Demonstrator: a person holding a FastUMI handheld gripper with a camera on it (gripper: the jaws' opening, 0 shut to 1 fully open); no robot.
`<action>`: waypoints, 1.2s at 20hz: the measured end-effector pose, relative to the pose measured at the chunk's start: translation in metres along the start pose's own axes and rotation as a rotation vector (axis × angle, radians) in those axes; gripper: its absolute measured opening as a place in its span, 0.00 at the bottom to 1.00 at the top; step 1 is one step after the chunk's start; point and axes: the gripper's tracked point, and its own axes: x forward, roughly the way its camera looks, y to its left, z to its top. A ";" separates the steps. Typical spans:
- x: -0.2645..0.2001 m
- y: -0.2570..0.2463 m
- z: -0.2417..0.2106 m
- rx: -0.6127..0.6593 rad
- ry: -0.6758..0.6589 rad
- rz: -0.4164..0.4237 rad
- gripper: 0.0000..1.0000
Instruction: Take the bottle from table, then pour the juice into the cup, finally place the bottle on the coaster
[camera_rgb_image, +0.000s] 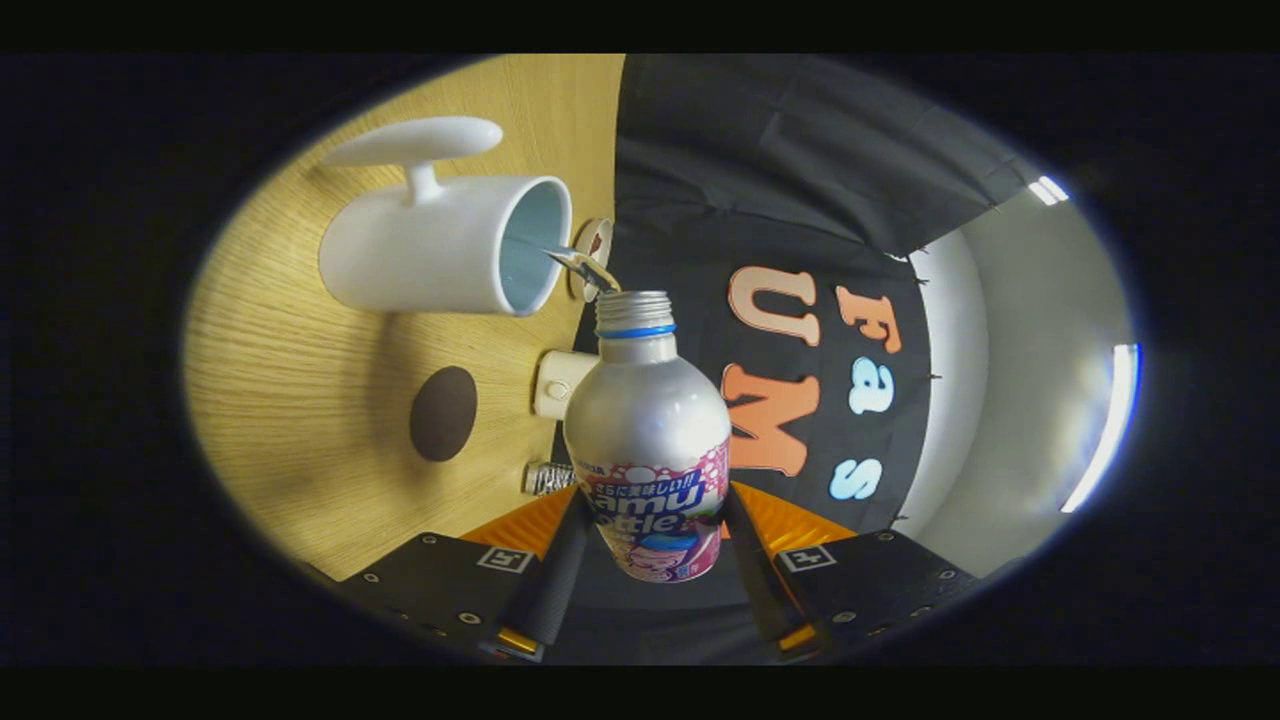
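Juice (580, 266) streams into cup (445, 243) — hand-held gripper (652, 528) clamps bottle (648, 440).

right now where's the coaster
In the gripper view, the dark round coaster lies flat on the wooden table, between the white cup and the gripper.

Matt metal bottle (647, 420), glossy ceramic cup (440, 255), wood-grain table (300, 400)
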 end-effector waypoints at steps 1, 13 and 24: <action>0.001 -0.001 -0.001 -0.004 0.001 -0.001 0.74; 0.006 -0.009 -0.006 -0.069 -0.006 -0.040 0.73; 0.020 -0.025 -0.010 -0.154 -0.021 -0.077 0.73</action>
